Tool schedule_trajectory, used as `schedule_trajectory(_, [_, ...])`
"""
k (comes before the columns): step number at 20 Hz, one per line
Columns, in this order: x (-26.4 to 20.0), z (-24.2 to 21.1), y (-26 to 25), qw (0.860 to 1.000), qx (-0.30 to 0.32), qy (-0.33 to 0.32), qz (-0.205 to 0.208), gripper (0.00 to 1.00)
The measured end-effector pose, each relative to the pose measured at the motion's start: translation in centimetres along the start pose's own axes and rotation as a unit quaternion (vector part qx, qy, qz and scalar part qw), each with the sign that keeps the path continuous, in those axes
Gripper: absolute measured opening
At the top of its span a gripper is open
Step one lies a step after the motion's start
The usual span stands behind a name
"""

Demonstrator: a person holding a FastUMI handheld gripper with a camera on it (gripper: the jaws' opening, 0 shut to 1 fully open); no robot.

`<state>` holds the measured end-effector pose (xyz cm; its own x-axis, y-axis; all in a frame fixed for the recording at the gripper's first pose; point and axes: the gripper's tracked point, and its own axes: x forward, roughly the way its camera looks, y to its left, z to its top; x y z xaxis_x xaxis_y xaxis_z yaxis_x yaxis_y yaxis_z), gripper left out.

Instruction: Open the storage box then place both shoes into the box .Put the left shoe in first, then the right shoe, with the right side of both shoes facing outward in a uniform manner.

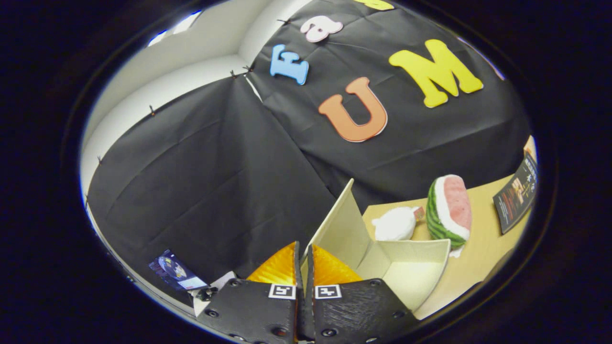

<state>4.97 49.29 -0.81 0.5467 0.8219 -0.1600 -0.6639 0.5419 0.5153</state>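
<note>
The hand-held gripper sits at the bottom centre of the frame with its two fingers drawn together, pinching the thin edge of the storage box's lid between them. The lid stands raised, a cream panel rising from the fingers toward the middle of the frame. In my judgement it is held this way to swing it back and keep the opening clear.

The storage box lies at lower right, just beyond the fingers, its pale interior exposed and apparently holding nothing. It rests on the tan counter. The opening step appears under way or close to complete.

Further right on the counter sit a white plush toy and, touching or just beside it, a watermelon-slice plush. A dark printed leaflet lies near the right edge. At lower left, a small picture card lies beside the fingers.

No shoe has been placed in the box; both remain to be loaded, left one first.
</note>
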Motion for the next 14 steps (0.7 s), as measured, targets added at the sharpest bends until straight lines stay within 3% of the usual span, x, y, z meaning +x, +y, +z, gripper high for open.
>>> schedule_trajectory(3, [2.9,-0.6,2.0,1.0,-0.021,0.014,-0.008,0.0])
schedule_trajectory(5, [4.8,-1.1,3.0,0.999,-0.033,0.019,-0.014,0.06])
schedule_trajectory(9, [6.6,-1.8,4.4,0.998,-0.05,0.026,-0.008,0.26])
schedule_trajectory(14, [5.8,-1.1,3.5,0.998,-0.06,0.015,-0.03,0.57])
